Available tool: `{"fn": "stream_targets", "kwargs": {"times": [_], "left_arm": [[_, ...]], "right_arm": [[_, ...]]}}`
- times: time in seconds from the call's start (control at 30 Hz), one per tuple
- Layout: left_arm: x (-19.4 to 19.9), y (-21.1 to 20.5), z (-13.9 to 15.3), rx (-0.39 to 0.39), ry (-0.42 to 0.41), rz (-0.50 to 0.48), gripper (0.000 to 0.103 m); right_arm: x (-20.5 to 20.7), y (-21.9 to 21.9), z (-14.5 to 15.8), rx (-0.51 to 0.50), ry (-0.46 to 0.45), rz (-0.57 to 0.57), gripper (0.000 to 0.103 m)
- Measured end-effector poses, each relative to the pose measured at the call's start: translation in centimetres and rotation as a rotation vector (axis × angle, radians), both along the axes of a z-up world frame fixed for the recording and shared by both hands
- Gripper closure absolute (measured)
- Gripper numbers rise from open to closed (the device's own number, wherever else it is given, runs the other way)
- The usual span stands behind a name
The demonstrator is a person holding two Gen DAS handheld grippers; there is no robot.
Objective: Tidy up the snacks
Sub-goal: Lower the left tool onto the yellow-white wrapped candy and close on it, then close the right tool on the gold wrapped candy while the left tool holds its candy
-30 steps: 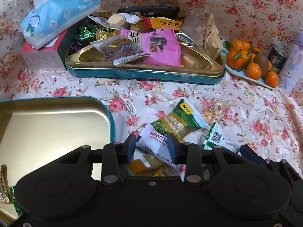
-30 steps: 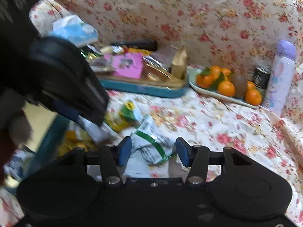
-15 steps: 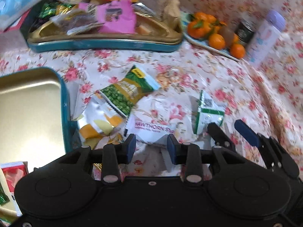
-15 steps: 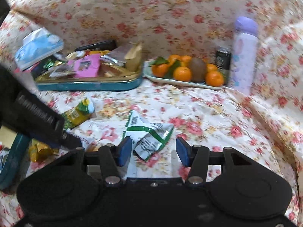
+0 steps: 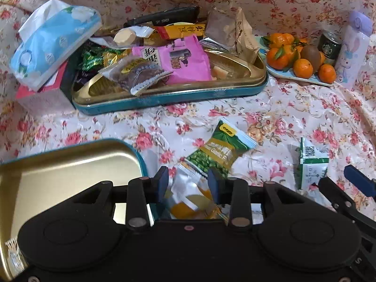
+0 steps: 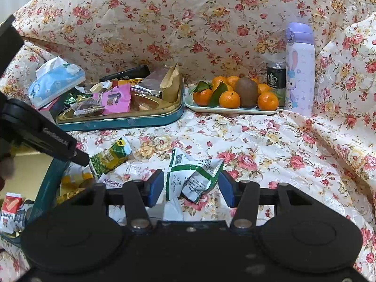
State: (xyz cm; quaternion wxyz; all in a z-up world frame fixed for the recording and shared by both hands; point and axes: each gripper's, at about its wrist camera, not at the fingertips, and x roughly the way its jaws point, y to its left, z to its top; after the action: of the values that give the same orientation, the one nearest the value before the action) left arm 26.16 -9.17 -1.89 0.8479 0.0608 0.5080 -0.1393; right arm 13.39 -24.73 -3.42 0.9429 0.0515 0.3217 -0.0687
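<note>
A floral cloth (image 6: 270, 145) covers the bench. On it lie a full teal tin (image 6: 122, 122), an open tin (image 5: 70, 164), a fruit plate (image 6: 235, 111), a bottle (image 6: 299, 70), a can (image 6: 276, 77), a tissue pack (image 5: 51, 40), and loose snack packets: green (image 5: 218, 155), white-green (image 6: 195, 176), yellow (image 5: 190, 202).

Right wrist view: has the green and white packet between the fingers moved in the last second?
No. The green and white packet keeps its crumpled shape, just left of the same printed pink rose; only the camera shifted.
</note>
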Motion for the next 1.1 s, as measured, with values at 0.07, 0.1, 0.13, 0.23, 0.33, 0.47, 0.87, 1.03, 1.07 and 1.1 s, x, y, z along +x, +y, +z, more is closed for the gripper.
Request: {"fn": "stream_targets", "kwargs": {"times": [0.07,0.1,0.13,0.23,0.33,0.47,0.87,1.03,1.07,1.1], "left_arm": [[0.2,-0.3,-0.1,0.007,-0.01,-0.018,0.058],[0.3,-0.5,-0.4,0.023,-0.012,-0.023,0.058],[0.4,-0.7,-0.7,0.044,-0.008,-0.024,0.058],[0.2,-0.8,-1.5,0.064,0.004,-0.028,0.057],[-0.4,-0.5,-1.7,0.03,0.028,-0.016,0.057],[-1.6,-0.7,-1.8,-0.042,0.08,-0.001,0.057],[-4.9,-4.8,-2.1,-0.154,0.12,-0.038,0.057],[-5.3,-4.4,-1.6,-0.17,0.114,-0.035,0.057],[-5.4,-4.1,-1.6,-0.166,0.113,-0.024,0.057],[-5.4,-3.7,-1.7,-0.165,0.113,-0.009,0.057]], "right_arm": [[0.0,0.1,0.0,-0.003,0.001,0.001,0.049],[0.0,0.1,-0.1,-0.004,0.003,0.001,0.049],[0.0,0.1,-0.1,-0.003,0.005,0.001,0.049],[-0.1,-0.1,-0.1,0.0,0.003,-0.002,0.049],[-0.2,-0.1,0.0,-0.001,0.0,-0.002,0.049],[-0.6,-0.3,0.0,0.0,-0.01,-0.012,0.049],[-4.1,-1.9,1.2,-0.006,-0.088,-0.083,0.048],[-6.4,-1.7,2.0,0.043,-0.125,-0.098,0.048],[-6.7,-1.4,2.1,0.059,-0.124,-0.091,0.048],[-7.1,-1.0,2.0,0.071,-0.122,-0.082,0.048]]}}
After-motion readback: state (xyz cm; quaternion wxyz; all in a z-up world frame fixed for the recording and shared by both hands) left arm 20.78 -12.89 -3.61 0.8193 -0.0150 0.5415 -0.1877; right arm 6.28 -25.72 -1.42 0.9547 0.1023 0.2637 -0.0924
